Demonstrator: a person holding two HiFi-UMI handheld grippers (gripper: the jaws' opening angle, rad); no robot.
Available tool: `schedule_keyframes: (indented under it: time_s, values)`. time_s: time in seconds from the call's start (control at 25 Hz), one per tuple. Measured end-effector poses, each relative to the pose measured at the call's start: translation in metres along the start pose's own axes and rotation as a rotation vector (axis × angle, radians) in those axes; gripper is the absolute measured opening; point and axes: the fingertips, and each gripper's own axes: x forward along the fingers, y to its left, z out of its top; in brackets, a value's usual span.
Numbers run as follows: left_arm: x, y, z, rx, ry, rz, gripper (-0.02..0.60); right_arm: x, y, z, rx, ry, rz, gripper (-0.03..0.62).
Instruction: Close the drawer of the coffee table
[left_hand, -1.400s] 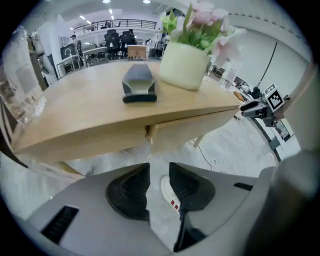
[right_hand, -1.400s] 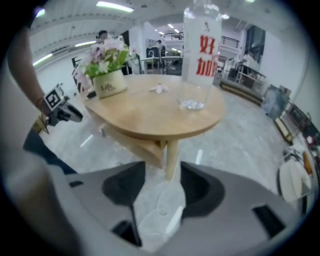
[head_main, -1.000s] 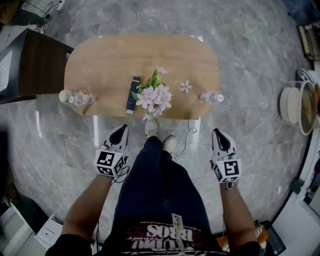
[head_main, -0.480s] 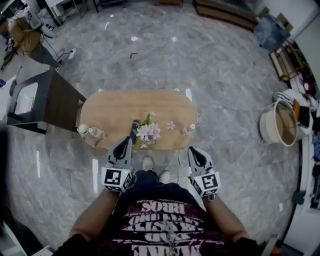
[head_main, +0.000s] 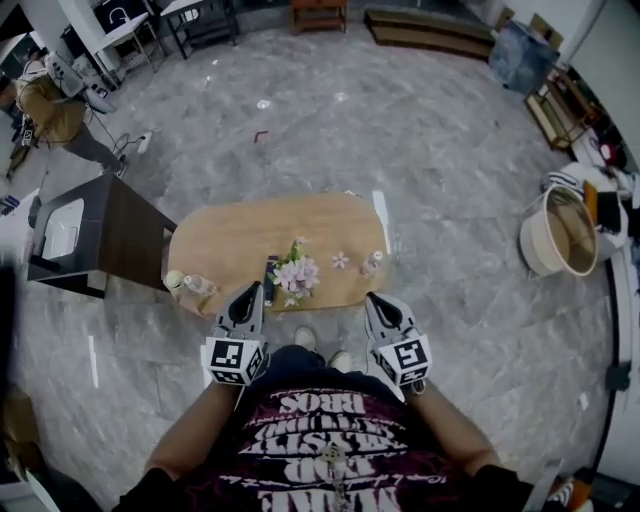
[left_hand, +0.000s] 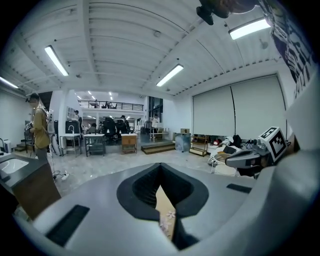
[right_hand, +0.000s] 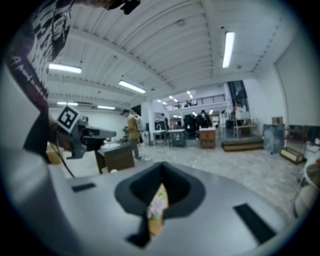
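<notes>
Both claws have come up a long way since a second ago. The camera has gone up too, so the bench (head_main: 240, 235) now looks small and far below. Before, the claws hung low over the floor, well on the near side of the bench. Now their tips sit over its near edge in the head view. Much more of the room shows than before, and the things on the bench lie where they were.

The left claw (head_main: 248, 292) is pressed together with nothing in it. The right claw (head_main: 372, 300) is pressed together too, and empty. In each gripper view only a thin slit is left, and a bit of the wood top and pink flowers peeks through (far below, not held).

The bench is a long wood top with round ends, on a grey stone floor. It stands just past the person's shoes (head_main: 305, 338). The drawer cannot be seen from up here, because only the top shows.

On the top are pink flowers (head_main: 297, 272), a dark blue thing (head_main: 270, 275) just beside them, and a clear bottle (head_main: 190, 286) at the left end. Another bottle (head_main: 372, 264) is near the right end. A dark cabinet (head_main: 120, 235) stands at the bench's left end.
</notes>
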Motion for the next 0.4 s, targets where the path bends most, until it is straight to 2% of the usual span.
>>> schedule_keyframes:
  time_s: [0.16,0.4]
  values:
    - [0.009,-0.009,0.004,0.034,0.025,-0.060,0.023,-0.003,-0.001,-0.001,0.044,-0.013,-0.041,0.034]
    - [0.032,-0.009,-0.005,0.045,0.047,-0.127,0.023,0.003,0.009,-0.005,0.030,-0.010,-0.054,0.034]
